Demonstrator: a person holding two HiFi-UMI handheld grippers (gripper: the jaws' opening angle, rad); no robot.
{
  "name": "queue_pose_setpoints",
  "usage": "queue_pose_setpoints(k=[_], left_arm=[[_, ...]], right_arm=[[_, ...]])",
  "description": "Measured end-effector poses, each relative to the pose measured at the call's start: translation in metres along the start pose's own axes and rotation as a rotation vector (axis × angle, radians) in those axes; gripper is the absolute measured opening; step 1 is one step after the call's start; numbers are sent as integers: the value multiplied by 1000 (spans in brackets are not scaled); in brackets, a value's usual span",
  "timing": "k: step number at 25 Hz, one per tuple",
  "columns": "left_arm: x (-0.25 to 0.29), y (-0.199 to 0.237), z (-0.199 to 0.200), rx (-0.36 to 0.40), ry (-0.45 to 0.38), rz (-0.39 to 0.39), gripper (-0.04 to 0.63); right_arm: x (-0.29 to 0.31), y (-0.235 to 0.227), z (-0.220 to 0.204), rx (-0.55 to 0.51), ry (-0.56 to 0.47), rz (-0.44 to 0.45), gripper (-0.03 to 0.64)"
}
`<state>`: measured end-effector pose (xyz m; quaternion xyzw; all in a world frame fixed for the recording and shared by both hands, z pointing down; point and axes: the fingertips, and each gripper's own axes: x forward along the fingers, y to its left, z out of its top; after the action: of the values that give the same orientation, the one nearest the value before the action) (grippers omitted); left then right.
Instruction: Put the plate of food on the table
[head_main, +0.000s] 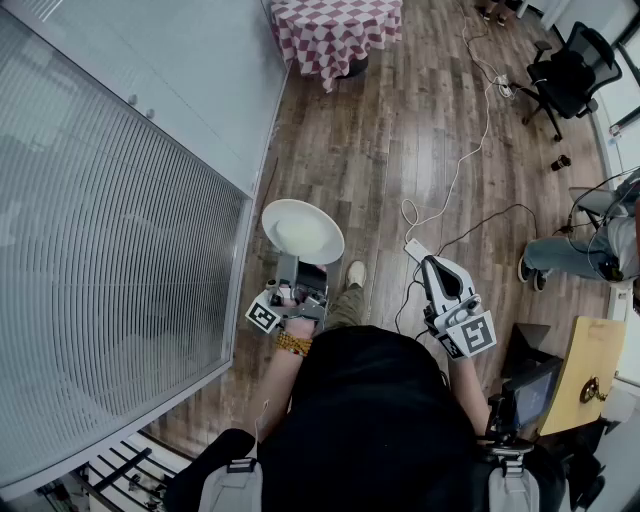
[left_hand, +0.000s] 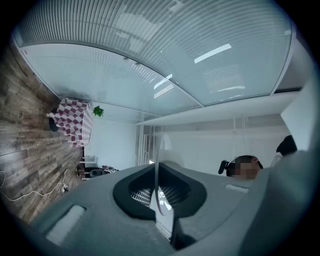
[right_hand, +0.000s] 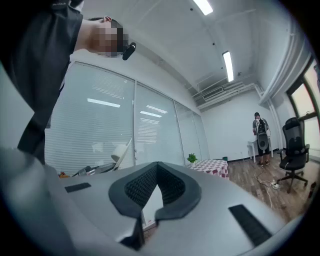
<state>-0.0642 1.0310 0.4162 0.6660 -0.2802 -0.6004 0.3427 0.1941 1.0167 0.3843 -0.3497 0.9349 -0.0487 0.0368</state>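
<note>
Although the jaws of the left gripper (left_hand: 158, 200) are clamped on the rim of the plate (head_main: 302, 230), it juts just ahead of them over bare floor. Whatever it carries is too pale to name. The right gripper (head_main: 418, 252), beside it, has its jaws together and empty. The table (head_main: 335, 30) stands far ahead, so carrying and setting down remain.
</note>
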Motion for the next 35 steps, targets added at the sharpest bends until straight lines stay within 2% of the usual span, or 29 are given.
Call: queue_pose_setpoints(k=[5, 9, 16, 23, 30, 35], left_arm=[[37, 49, 23, -46, -6, 14, 15], [72, 94, 40, -60, 26, 45, 15], [136, 128, 72, -59, 30, 20, 15], [167, 184, 88, -85, -21, 45, 15], [233, 249, 128, -47, -82, 92, 15], [314, 299, 144, -24, -55, 101, 16]], right_arm=[[61, -28, 5, 46, -35, 43, 10], [100, -57, 3, 68, -42, 45, 12], [158, -101, 3, 65, -30, 25, 12], [216, -151, -15, 79, -18, 44, 12], [331, -219, -12, 93, -31, 139, 12], [407, -283, -1, 110, -21, 168, 12]])
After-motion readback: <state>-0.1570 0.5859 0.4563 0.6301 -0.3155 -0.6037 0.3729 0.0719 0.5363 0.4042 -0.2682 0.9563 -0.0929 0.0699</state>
